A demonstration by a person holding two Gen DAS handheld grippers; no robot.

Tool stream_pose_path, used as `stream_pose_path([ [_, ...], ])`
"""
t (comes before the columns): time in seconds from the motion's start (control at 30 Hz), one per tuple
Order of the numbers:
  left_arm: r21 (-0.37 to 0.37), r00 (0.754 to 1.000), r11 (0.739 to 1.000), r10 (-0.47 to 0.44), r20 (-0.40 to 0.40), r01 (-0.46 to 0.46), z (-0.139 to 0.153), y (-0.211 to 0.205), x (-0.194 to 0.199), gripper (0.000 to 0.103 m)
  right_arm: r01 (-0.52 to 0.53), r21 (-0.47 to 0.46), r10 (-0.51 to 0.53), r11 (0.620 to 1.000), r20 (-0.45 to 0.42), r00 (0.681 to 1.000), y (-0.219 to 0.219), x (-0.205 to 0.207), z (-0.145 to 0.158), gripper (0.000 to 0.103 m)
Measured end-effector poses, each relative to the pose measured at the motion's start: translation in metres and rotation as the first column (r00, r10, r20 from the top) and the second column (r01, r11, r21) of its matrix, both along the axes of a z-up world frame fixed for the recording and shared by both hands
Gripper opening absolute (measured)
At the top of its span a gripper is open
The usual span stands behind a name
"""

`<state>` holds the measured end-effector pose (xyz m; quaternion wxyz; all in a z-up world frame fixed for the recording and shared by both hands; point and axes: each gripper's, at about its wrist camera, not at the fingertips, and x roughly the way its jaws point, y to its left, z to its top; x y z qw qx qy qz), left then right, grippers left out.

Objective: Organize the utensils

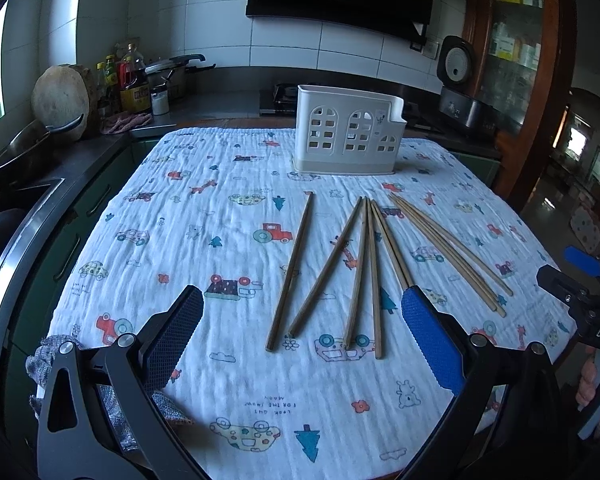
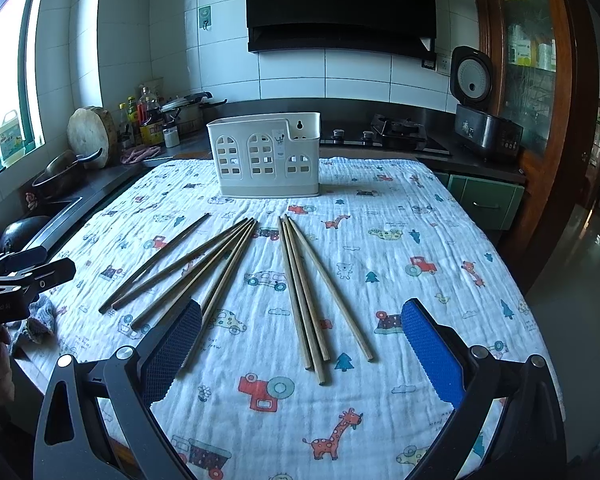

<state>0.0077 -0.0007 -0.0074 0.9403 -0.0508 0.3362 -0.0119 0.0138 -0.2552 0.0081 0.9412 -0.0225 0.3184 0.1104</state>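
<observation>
Several wooden chopsticks lie on a cartoon-print cloth. A darker group lies left; it also shows in the right wrist view. A lighter group lies right; it also shows in the right wrist view. A white utensil holder with window cut-outs stands upright at the far side; it also shows in the right wrist view. My left gripper is open and empty above the near ends of the darker chopsticks. My right gripper is open and empty above the near ends of the lighter ones.
A kitchen counter runs along the left and back with a pot, a chopping block, bottles, a gas hob and a rice cooker. A wooden cabinet stands at the right.
</observation>
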Motion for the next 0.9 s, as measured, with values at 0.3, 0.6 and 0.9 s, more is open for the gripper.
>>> stream_pose_path([
  [0.3, 0.006, 1.0, 1.0, 0.009, 0.0, -0.009, -0.0014, 0.0031, 0.0011, 0.098, -0.004, 0.003, 0.004, 1.0, -0.003, 1.0, 0.0005, 0.0013, -0.0012, 0.097],
  [0.6, 0.001, 1.0, 1.0, 0.006, 0.001, -0.006, -0.0038, 0.004, 0.0025, 0.098, -0.003, 0.003, 0.003, 1.0, -0.005, 1.0, -0.0001, 0.0038, -0.0037, 0.097],
  [0.9, -0.006, 1.0, 1.0, 0.005, 0.023, -0.005, -0.0002, 0.0033, 0.0032, 0.098, -0.003, 0.004, 0.003, 1.0, 0.0, 1.0, -0.0014, 0.0057, -0.0033, 0.097],
])
